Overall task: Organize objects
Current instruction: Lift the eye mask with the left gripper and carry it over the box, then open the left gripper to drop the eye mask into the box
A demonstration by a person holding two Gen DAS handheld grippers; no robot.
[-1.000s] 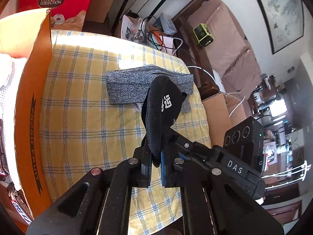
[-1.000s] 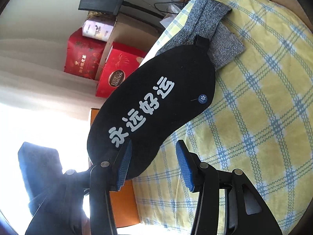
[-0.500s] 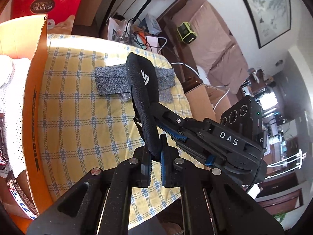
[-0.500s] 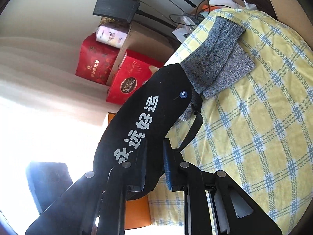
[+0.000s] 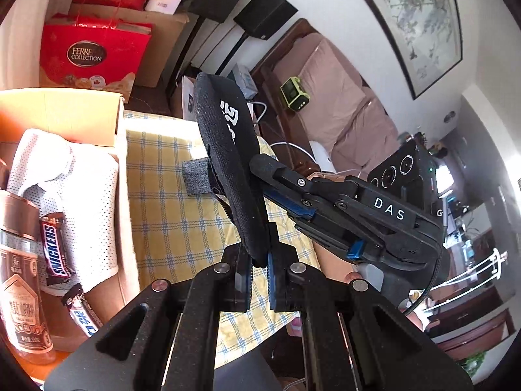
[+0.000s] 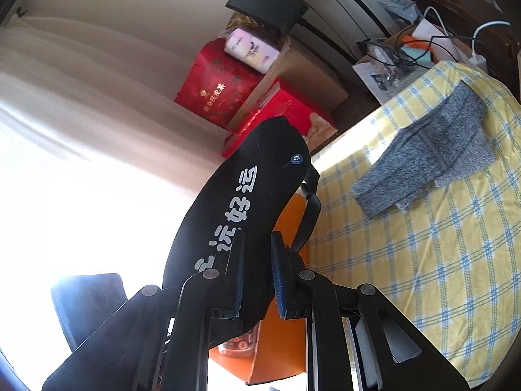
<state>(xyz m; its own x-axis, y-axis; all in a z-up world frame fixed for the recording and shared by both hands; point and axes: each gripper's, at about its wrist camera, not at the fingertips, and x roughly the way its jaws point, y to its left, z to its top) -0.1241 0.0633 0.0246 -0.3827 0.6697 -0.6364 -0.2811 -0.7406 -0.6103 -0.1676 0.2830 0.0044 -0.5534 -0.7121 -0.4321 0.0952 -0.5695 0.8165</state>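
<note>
Room: living room; sofa (image 5: pixel 342 97) and framed painting (image 5: pixel 420 26) beyond the far edge of the table, red gift boxes (image 5: pixel 91 55) stacked past its far left corner.
Table: yellow checked cloth (image 5: pixel 172 202) over the top, mostly bare.
Box: orange cardboard box (image 5: pixel 120 195) along the left edge; inside, white dotted cloth (image 5: pixel 65 176), Snickers bar (image 5: pixel 55 247), amber bottle (image 5: pixel 22 293).
Grey garment: folded grey knit (image 6: pixel 429 150) flat near the far edge, well clear of both tools.
Mask: black eye mask (image 5: pixel 231 166) with white lettering, in the air above the cloth, just right of the box wall; long axis running up and away from the left tool, strap dangling beneath.
Left gripper (image 5: pixel 259 267): pressed together on the near end of the mask.
Right gripper (image 6: pixel 257 267): pinching the mask's lower edge, reaching in from the right; jaws just closed on it.
Next move, judged: box lies left of the mask, left hand nearer; carry leftward over the wall, long axis turned to fit.
</note>
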